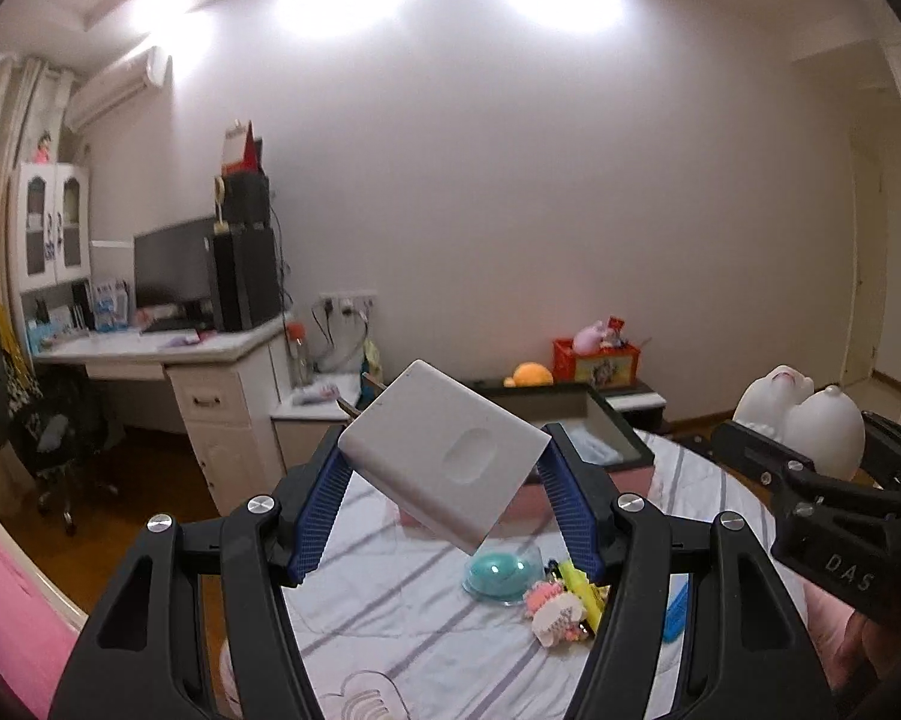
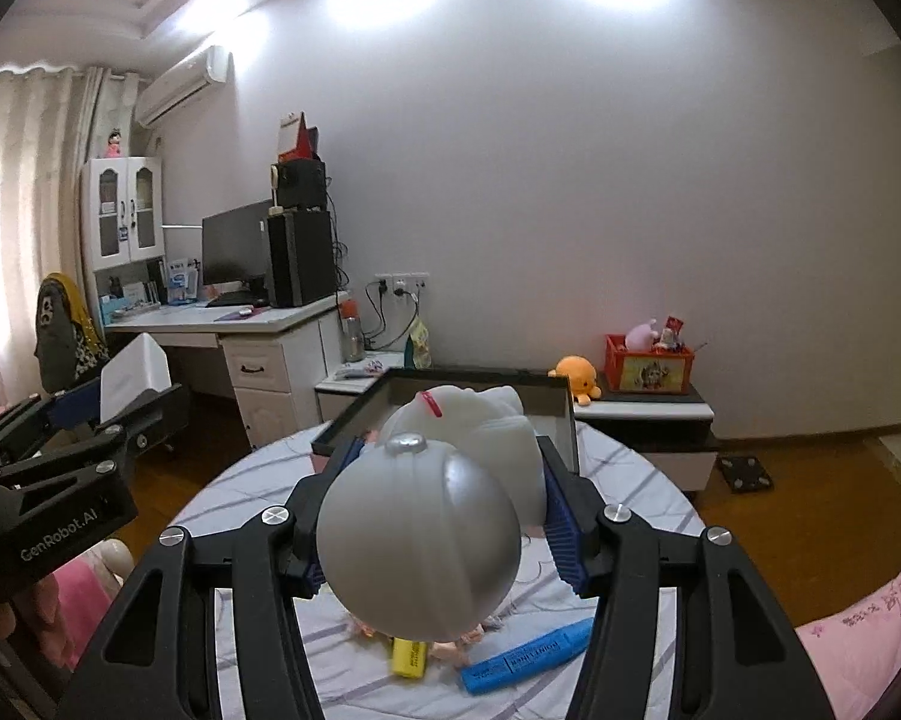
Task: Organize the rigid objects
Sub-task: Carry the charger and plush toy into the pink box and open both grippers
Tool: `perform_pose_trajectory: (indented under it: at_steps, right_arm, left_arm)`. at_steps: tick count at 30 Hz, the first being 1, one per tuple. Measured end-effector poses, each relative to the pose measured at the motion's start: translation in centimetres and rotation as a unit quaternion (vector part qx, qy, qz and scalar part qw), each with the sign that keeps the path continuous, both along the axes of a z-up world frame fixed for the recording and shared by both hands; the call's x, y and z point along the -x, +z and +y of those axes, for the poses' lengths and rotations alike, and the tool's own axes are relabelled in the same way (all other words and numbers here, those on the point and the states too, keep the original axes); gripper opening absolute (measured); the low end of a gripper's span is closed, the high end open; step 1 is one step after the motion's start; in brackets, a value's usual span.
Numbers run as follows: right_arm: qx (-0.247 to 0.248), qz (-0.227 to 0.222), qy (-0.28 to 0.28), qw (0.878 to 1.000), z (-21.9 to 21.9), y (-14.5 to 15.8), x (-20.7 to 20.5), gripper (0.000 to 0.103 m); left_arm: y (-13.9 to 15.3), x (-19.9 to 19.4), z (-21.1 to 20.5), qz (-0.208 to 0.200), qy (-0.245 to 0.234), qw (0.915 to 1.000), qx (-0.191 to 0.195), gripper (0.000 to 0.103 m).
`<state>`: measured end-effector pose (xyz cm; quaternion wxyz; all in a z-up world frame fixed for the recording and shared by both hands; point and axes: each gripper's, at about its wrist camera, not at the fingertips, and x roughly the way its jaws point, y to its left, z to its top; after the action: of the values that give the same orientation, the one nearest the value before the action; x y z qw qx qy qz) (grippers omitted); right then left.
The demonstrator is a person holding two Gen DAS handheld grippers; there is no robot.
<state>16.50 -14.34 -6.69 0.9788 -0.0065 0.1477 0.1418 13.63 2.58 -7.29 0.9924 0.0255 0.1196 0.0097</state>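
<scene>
My left gripper [image 1: 444, 456] is shut on a white rectangular power bank [image 1: 444, 450] and holds it tilted above the round table [image 1: 402, 612]. It also shows in the right wrist view [image 2: 132, 381]. My right gripper [image 2: 444, 480] is shut on a white rounded figurine toy [image 2: 420, 546], held above the table; it shows at the right of the left wrist view [image 1: 810, 420]. A dark open box [image 2: 564, 414] stands at the table's far side. On the table lie a yellow highlighter [image 2: 408, 657], a blue highlighter [image 2: 522, 660], a teal dome toy [image 1: 498, 579] and a pink hair clip [image 1: 555, 615].
The table has a striped cloth. Behind it stand a low cabinet [image 2: 648, 420] with an orange plush and a red box, a nightstand, and a desk [image 2: 222, 324] with monitor and speakers. Pink bedding [image 2: 858, 654] lies at the right.
</scene>
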Motion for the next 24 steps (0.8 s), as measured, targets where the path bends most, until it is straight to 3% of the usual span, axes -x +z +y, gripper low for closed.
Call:
perform_pose_trajectory:
  at_steps: [5,16,24]
  right_arm:
    - [0.003,-0.015,0.007,1.000,0.6,0.7,0.4,0.057]
    - [0.007,-0.021,0.014,1.000,1.1,1.3,-0.2,0.057]
    - [0.034,-0.002,0.002,0.999,1.2,1.0,-4.5,0.057]
  left_arm:
    - [1.2,0.5,-0.1,-0.020,-0.002,0.9998,0.000,0.064]
    - [1.2,-0.7,-0.7,-0.017,0.004,0.9998,-0.009,0.064]
    - [0.4,-6.5,-1.5,0.011,-0.001,0.9990,-0.044,0.064]
